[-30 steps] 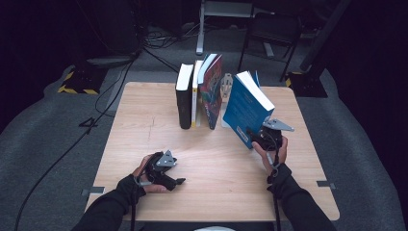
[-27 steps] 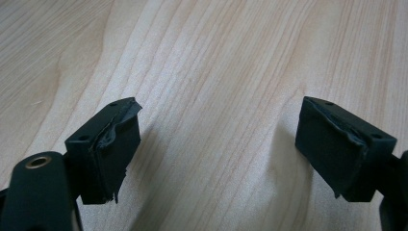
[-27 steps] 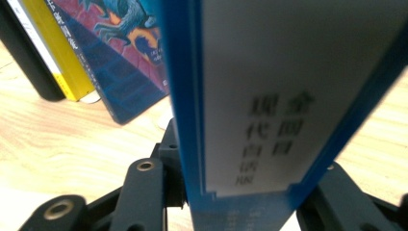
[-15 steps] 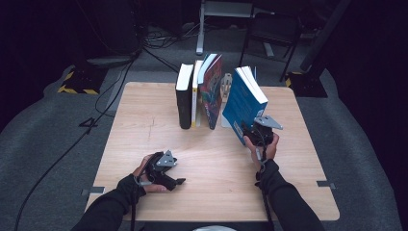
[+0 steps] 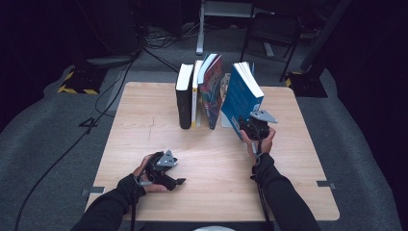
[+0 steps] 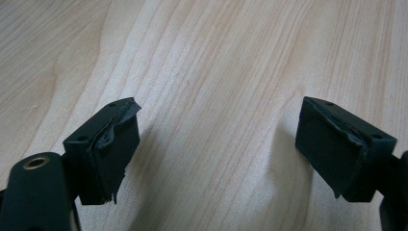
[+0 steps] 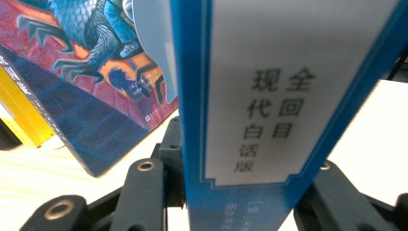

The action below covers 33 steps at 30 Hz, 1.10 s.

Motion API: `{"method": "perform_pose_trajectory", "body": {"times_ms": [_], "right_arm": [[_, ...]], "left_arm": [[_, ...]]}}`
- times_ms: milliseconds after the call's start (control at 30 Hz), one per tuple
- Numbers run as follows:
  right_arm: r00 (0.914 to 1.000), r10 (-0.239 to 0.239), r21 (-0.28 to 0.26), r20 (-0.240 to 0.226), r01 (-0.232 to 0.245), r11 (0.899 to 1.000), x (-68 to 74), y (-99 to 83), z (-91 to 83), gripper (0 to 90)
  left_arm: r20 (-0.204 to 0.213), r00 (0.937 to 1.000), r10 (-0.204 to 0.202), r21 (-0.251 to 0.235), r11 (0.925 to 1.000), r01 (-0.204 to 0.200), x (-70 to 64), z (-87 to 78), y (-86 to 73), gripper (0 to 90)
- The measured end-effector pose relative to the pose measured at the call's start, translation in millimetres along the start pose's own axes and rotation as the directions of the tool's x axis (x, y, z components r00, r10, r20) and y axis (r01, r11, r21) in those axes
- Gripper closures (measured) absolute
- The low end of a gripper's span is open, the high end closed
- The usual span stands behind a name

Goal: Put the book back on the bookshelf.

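A blue book (image 5: 243, 98) with a white spine label (image 7: 284, 91) stands tilted at the right of a row of books. My right gripper (image 5: 253, 128) is shut on the lower end of its spine, the jaws on either side of the book (image 7: 240, 202). To its left stand a book with a colourful red and blue cover (image 5: 211, 91), a yellow-edged one (image 5: 196, 94) and a black one (image 5: 184, 96). My left gripper (image 5: 166, 175) rests low over the table (image 5: 144, 125) near the front left, open, with bare wood between its pads (image 6: 115, 154).
A metal bookend (image 5: 225, 103) stands between the colourful book and the blue one. The wooden table is ringed by grey carpet with cables (image 5: 77, 139) at the left. A chair (image 5: 269, 29) and stand legs lie beyond the far edge.
My right gripper has carried the blue book leftward, closer to the row, and the book stands more upright. The left gripper has stayed put.
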State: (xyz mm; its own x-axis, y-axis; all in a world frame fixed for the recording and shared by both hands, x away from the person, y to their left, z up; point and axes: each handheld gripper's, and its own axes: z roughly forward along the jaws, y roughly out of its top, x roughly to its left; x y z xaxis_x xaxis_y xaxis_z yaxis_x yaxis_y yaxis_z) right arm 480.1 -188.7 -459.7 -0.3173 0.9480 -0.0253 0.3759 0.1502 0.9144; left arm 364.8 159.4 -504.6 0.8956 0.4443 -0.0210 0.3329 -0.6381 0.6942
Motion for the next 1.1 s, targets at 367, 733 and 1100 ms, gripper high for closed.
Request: {"method": "perform_pose_trajectory", "body": {"times_ms": [367, 733, 1100], "right_arm": [[0.9935, -0.026, 0.009, -0.110, 0.027, 1.000, -18.3, -14.1, -29.2, 52.5], [0.9879, -0.080, 0.065, -0.133, 0.090, 0.994, -15.1, -33.9, -9.1, 57.9], [0.9984, -0.053, 0.052, -0.019, 0.054, 0.997, 3.9, -29.3, 3.8, 60.7]], "left_arm": [[-0.004, 1.0000, -0.003, 0.000, 1.0000, 0.003, -0.7, -0.3, -0.2, 16.0], [-0.004, 1.0000, -0.003, 0.000, 1.0000, 0.003, -0.7, -0.3, -0.2, 16.1], [-0.002, 1.0000, -0.001, 0.000, 1.0000, 0.001, -0.4, -0.2, -0.1, 15.8]]}}
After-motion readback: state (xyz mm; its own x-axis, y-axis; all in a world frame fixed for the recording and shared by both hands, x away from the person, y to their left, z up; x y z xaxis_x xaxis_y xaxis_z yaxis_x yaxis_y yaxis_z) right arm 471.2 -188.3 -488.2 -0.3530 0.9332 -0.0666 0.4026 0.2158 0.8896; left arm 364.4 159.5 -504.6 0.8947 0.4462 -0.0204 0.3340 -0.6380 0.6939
